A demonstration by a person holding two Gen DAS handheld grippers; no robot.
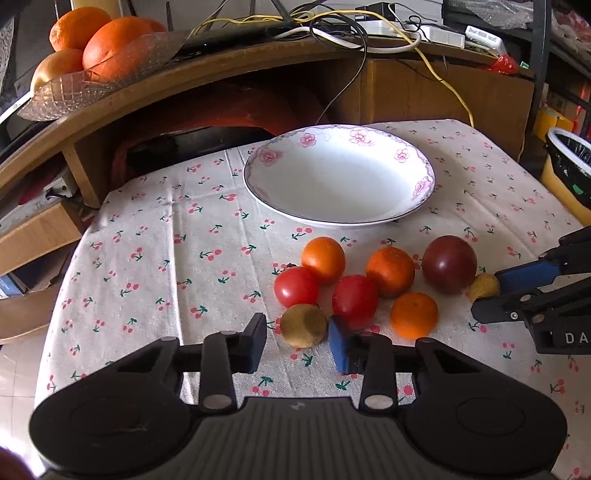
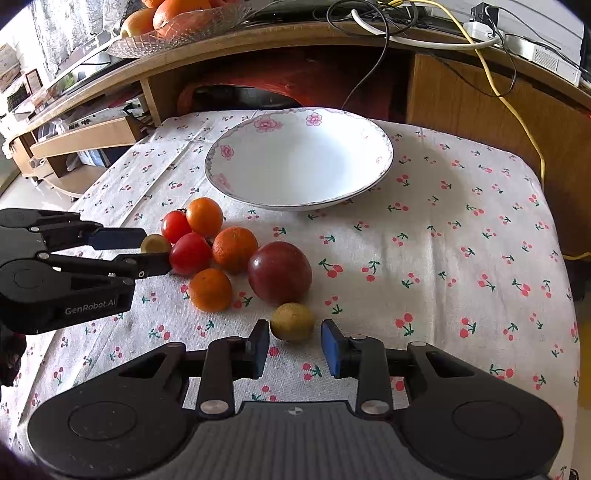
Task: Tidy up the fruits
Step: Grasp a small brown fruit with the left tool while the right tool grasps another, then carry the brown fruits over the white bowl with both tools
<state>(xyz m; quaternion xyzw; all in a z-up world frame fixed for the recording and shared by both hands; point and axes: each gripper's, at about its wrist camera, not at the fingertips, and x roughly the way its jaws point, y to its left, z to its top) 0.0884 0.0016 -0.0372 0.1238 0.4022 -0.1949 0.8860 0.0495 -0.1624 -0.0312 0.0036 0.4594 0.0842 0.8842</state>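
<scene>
A white bowl with pink flowers stands on the cherry-print cloth, nothing in it. In front of it lie three oranges, two red tomatoes and a dark red fruit. My left gripper is open around a small yellow-brown fruit resting on the cloth. My right gripper is open around a second small yellow-brown fruit, just in front of the dark red fruit. Each wrist view shows the other gripper at its fruit: the right gripper and the left gripper.
A glass dish of oranges sits on the curved wooden shelf behind the table, among cables. A yellow bin stands off the table's right side. The cloth right of the fruit is bare.
</scene>
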